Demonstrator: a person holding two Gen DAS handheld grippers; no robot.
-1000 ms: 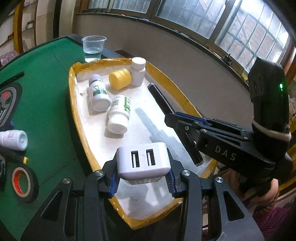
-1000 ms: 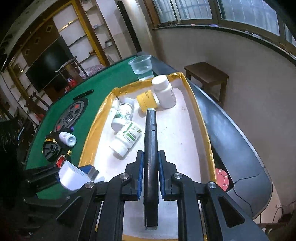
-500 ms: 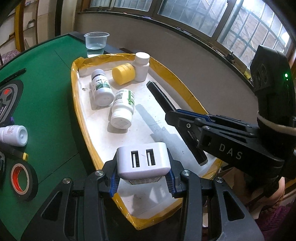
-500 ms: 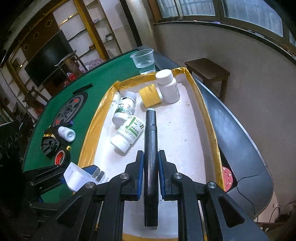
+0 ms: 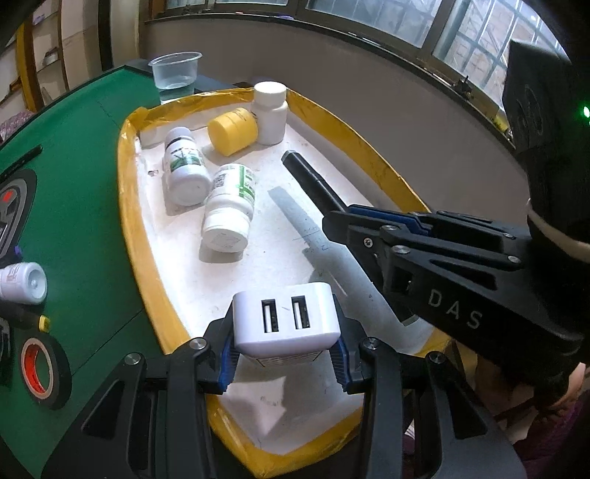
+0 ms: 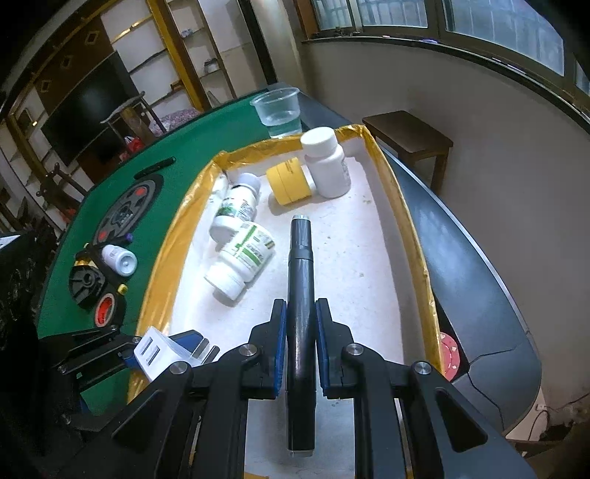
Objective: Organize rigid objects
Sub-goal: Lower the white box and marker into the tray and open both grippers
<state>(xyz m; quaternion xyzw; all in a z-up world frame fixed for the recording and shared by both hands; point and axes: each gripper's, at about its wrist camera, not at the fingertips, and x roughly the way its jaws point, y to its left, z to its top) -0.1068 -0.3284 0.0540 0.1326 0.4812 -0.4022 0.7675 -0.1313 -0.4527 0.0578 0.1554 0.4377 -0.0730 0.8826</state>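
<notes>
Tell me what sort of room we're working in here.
Probably a home games or lounge room: a green felt card table with a poker chip on its edge, open wall shelving behind, and large windows.

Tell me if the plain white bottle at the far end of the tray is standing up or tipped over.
Standing up. The white bottle sits on its base with its cap on top, beside the yellow jar lying on its side.

USB charger (image 5: 285, 318) was glossy white plastic. Marker (image 6: 300, 280) looked matt black plastic. Tray (image 6: 400, 206) had a rough white foam-like floor, rim wrapped in shiny yellow tape. Table (image 5: 84, 206) was matt green felt. Cup (image 5: 176, 73) was clear thin plastic. Pill bottles (image 5: 228, 210) were smooth white plastic with glossy labels.
</notes>
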